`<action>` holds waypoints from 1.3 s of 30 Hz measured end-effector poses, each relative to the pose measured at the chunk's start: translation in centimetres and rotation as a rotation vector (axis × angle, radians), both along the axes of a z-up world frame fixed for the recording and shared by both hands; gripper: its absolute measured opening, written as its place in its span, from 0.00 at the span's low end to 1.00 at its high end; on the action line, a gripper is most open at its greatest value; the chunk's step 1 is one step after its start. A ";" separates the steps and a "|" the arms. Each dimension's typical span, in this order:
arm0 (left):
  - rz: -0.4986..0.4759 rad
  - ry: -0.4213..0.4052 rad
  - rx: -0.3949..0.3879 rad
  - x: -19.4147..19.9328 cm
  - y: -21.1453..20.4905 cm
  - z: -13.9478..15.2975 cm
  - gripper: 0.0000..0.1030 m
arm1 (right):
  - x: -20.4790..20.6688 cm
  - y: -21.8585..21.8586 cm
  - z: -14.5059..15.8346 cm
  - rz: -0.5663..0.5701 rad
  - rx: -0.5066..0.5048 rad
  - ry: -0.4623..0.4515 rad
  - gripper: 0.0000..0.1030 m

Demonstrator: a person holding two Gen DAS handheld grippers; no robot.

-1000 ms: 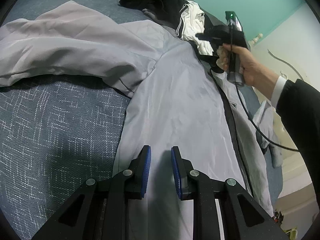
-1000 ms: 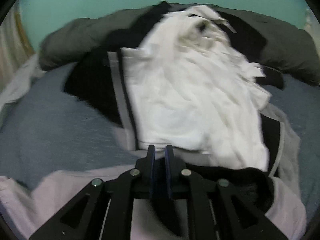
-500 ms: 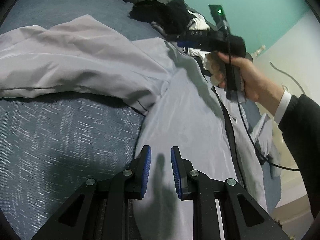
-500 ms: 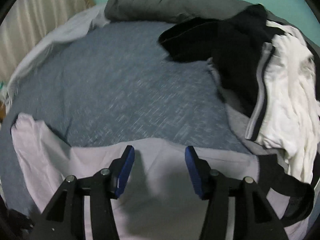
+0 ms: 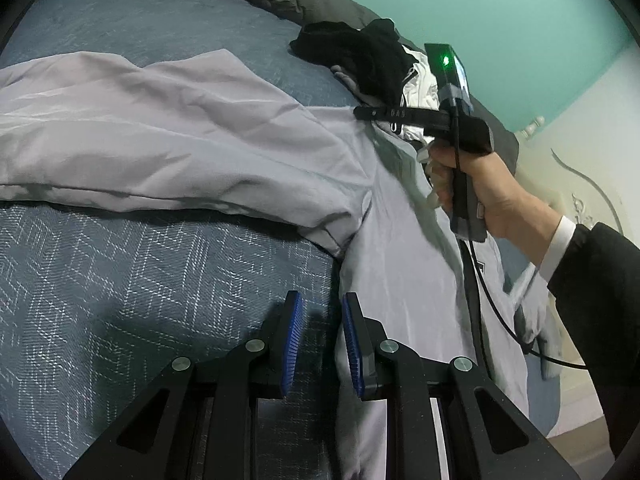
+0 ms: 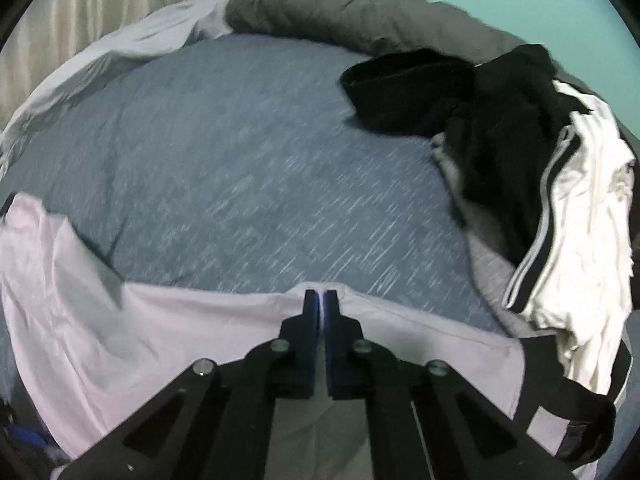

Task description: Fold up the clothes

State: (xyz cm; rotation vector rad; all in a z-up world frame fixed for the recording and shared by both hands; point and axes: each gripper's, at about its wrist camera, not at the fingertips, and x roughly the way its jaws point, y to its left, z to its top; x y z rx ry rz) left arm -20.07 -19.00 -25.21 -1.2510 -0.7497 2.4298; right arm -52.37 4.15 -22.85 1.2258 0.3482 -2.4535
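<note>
Blue patterned bedspread [image 6: 248, 168], rolled dark grey duvet [image 6: 360, 8], teal wall [image 5: 540, 20], cream curtain [image 6: 92, 0].

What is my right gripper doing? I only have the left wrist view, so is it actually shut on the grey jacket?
Observer: Yes. In the right wrist view the right gripper is shut on the grey jacket, and the jacket's far edge tents up at its tips.
Operator: What lies past that edge?
Observer: Bare blue bedspread, then a beige curtain beyond the bed.
Operator: And the clothes pile?
Observer: It lies to the gripper's right, and its white garment has black stripes running down its side.
</note>
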 end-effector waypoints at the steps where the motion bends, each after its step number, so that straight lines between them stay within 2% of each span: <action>1: 0.001 -0.001 -0.001 0.0 0.0 0.0 0.22 | -0.5 -0.1 0.0 -0.020 -0.005 0.001 0.02; 6: 0.007 -0.003 -0.003 0.1 -0.2 -0.3 0.22 | -1.6 0.2 -0.2 -0.116 0.005 0.003 0.02; 9: 0.011 -0.006 -0.004 0.3 -0.4 -0.4 0.22 | -1.9 0.4 -1.4 -0.142 0.042 -0.066 0.02; 12: 0.023 -0.007 -0.003 0.9 -1.2 -0.4 0.22 | -2.2 0.9 -1.6 -0.158 0.021 -0.099 0.03; 17: 0.047 -0.012 0.001 1.0 -2.0 -0.8 0.22 | -1.1 2.1 0.8 -0.208 -0.036 -0.030 0.16; 21: 0.065 -0.010 -0.002 1.3 -2.5 -0.8 0.22 | 1.3 4.1 3.3 -0.263 -0.056 0.048 0.29; 29: 0.118 -0.007 -0.015 2.1 -4.5 -0.8 0.22 | 7.4 9.9 5.0 -0.358 -0.124 0.027 0.29; 35: 0.189 -0.009 -0.016 1.6 -6.7 -0.2 0.22 | 14.1 12.3 5.8 -0.365 -0.148 -0.016 0.29; 39: 0.245 -0.029 -0.026 2.3 -9.6 0.5 0.22 | 17.7 13.6 6.7 -0.352 -0.167 -0.010 0.29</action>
